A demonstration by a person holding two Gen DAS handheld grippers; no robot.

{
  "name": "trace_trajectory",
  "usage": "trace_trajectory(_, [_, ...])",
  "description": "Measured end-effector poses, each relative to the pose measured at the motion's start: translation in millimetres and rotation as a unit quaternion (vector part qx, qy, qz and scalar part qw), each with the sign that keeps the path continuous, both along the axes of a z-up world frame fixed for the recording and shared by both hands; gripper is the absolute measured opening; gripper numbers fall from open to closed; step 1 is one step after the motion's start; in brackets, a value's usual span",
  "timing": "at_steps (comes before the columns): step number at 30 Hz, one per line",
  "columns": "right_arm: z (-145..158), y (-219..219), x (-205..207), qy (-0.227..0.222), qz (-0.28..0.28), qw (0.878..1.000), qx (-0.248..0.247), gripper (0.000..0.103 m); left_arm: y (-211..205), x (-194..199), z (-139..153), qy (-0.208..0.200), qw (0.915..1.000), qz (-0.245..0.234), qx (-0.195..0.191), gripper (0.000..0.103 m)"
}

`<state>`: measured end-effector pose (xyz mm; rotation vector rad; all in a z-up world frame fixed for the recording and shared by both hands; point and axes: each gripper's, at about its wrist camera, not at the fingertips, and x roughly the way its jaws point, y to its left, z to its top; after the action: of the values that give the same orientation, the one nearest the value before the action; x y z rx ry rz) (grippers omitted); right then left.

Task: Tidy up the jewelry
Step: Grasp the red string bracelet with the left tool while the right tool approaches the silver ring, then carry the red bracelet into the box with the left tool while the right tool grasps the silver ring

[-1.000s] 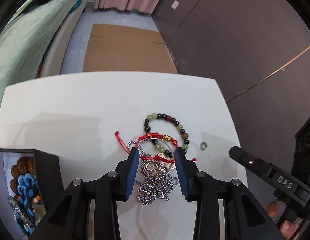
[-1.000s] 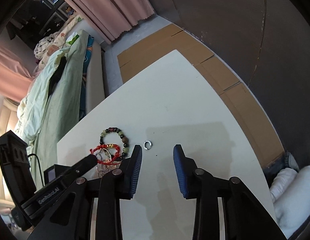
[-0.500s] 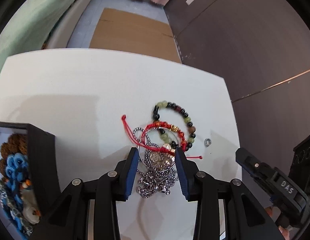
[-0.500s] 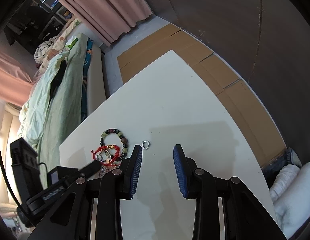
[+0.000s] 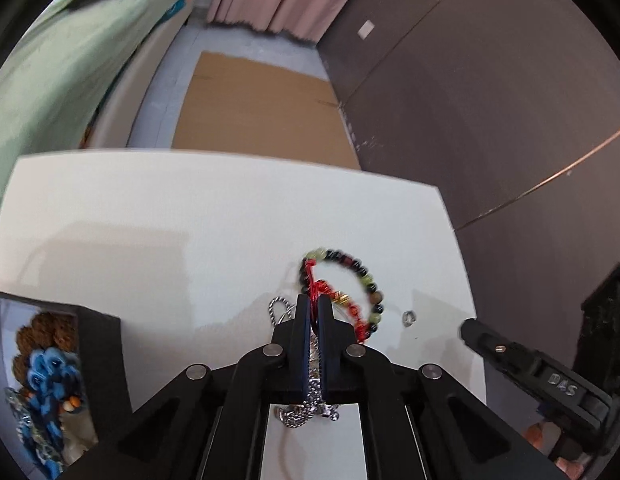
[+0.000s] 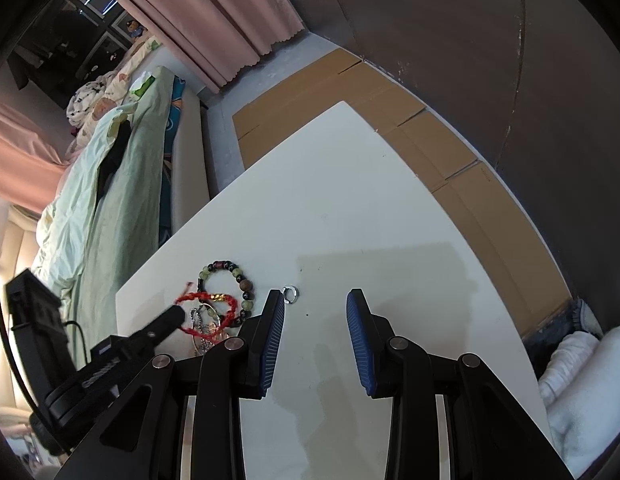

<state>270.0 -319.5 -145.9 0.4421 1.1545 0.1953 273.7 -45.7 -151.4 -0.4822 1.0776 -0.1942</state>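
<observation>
My left gripper [image 5: 313, 300] points down at a pile of jewelry on the white table [image 5: 150, 220], its jaws closing tight on the silver chain necklace [image 5: 306, 412] with the red cord bracelet [image 5: 351, 312] caught at the fingertips. A green, black and brown beaded bracelet [image 5: 365, 276] lies just beyond, touching the red cord. A small silver ring [image 6: 290, 294] sits alone on the table by the left fingertip of my right gripper [image 6: 315, 300], which hovers open with nothing between its fingers. In the right wrist view the left gripper [image 6: 178, 312] covers part of the pile.
A black jewelry box [image 5: 98, 344] at the near left holds blue and brown beaded pieces. Cardboard sheets [image 6: 449, 160] lie on the floor past the table's far edge. A bed with a green cover [image 6: 110, 200] runs along the left side.
The left gripper's jaws went from spread around the chain and red cord to shut on them. The red bracelet shifted and bunched up. The right gripper stayed still.
</observation>
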Motion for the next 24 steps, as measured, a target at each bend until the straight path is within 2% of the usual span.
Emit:
trace_trajectory(5, [-5, 14, 7, -0.003, 0.026, 1.0, -0.008, 0.034, 7, -6, 19, -0.029, 0.9993, 0.001, -0.022, 0.002])
trace_trajectory(11, [-9, 38, 14, -0.016, 0.057, 0.997, -0.048, 0.034, 21, -15, 44, -0.061, 0.9974, 0.01, -0.037, 0.002])
trace_trajectory(17, [-12, 59, 15, -0.029, 0.078, 0.99, -0.112, 0.033, 41, -20, 53, -0.071, 0.9961, 0.024, -0.046, 0.002])
trace_trajectory(22, [-16, 71, 15, -0.034, 0.095, 0.982, -0.159, 0.017, 56, -30, 64, -0.084, 0.9949, 0.035, -0.044, 0.002])
trace_trajectory(24, [-15, 75, 13, -0.043, 0.1, 0.976, -0.186, 0.015, 61, -33, 69, -0.089, 0.9943, 0.038, -0.045, 0.002])
